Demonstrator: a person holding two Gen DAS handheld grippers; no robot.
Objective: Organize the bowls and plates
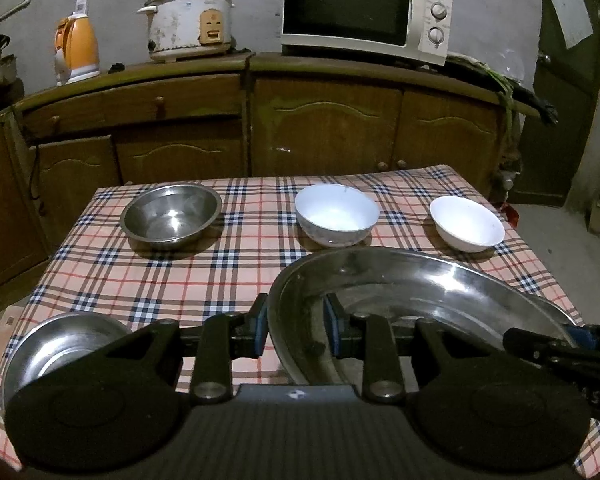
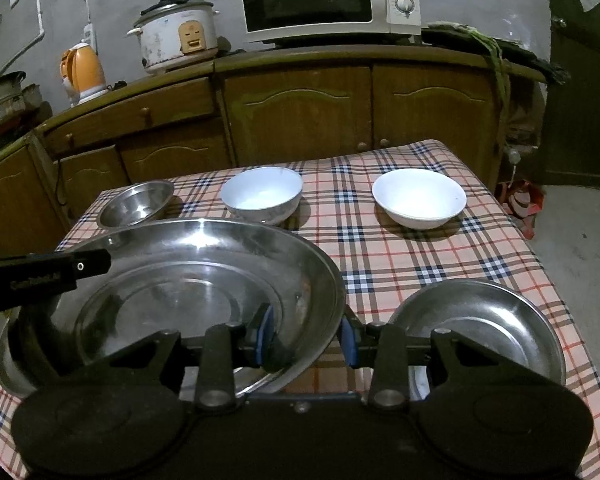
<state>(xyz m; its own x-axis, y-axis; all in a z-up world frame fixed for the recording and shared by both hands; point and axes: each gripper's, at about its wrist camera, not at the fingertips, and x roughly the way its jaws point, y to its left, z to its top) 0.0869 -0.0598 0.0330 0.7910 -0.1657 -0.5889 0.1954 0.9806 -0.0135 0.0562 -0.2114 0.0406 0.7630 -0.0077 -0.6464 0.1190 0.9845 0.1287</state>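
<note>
In the left wrist view, the large steel plate (image 1: 412,296) is gripped at its left rim by the left gripper (image 1: 298,330), jaws narrow; it is held at the near right of the checked counter (image 1: 228,280). In the right wrist view, its right rim is clamped by the right gripper (image 2: 308,340).

Dim, warm indoor light; soft glare on the large steel plate (image 2: 204,280); strong fisheye bending, dark corners.
</note>
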